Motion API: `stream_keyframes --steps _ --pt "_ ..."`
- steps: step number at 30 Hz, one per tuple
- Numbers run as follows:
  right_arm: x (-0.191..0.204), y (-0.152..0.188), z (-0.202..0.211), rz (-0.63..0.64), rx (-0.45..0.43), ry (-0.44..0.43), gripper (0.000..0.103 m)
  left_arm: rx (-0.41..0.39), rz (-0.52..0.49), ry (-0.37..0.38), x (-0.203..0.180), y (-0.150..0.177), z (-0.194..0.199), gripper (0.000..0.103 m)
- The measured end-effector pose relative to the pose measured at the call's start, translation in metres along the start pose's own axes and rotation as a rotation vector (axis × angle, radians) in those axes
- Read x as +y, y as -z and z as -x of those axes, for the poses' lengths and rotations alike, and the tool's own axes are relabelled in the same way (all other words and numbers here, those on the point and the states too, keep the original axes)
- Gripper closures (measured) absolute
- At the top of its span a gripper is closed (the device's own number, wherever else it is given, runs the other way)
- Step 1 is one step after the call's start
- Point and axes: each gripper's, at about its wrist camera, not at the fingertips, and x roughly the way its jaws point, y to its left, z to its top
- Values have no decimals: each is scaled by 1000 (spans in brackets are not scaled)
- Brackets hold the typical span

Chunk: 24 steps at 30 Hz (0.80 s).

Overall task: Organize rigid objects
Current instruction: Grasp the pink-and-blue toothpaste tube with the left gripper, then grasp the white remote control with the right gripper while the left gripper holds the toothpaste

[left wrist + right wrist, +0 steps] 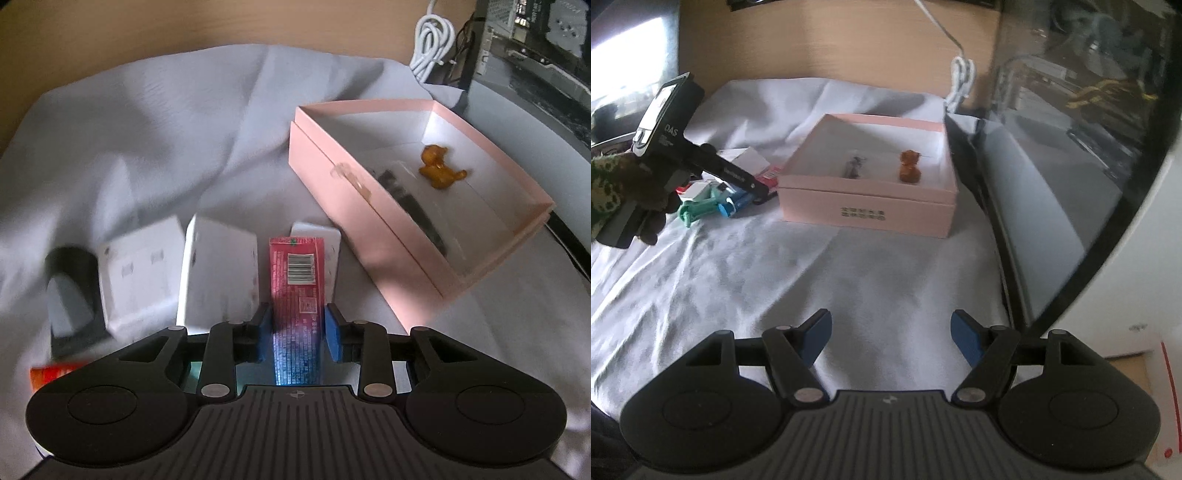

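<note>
My left gripper point(297, 325) is shut on a red and blue packet point(297, 291) with a barcode, held above the white cloth. Behind it lie white boxes point(218, 273) and a black object point(70, 295). An open pink box point(369, 206) stands to the right, holding an orange bear figure point(439, 166) and a dark item point(417, 206). My right gripper point(890, 338) is open and empty above the cloth, well short of the pink box point(868, 199). The left gripper's body point(683, 147) shows at the left of the right wrist view, over a pile of small objects point(716, 199).
A white cloth point(738, 277) covers the table. A coiled white cable point(432, 44) lies at the back right. A dark curved case point(1071, 166) stands right of the pink box. An orange-red packet point(51, 373) lies at the lower left.
</note>
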Motion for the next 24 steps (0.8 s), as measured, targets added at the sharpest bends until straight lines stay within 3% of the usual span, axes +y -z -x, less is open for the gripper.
stream_keyframes --steps 4,9,12,14,20,24 --pt "9 -13 -7 19 -3 -38 31 -10 59 55 2 30 35 69" --pt "29 -38 -27 35 -11 -115 32 -25 210 62 15 72 87 69" --pt "53 -57 -45 46 -25 -174 39 -40 296 46 28 94 115 69" --pt "75 -73 -60 67 -38 -208 45 -46 324 29 34 105 128 69" --pt "136 -127 -104 84 -53 -355 45 -57 373 3 48 126 153 69" --pt "162 -159 -146 69 -16 -347 45 -69 407 -2 57 135 160 69"
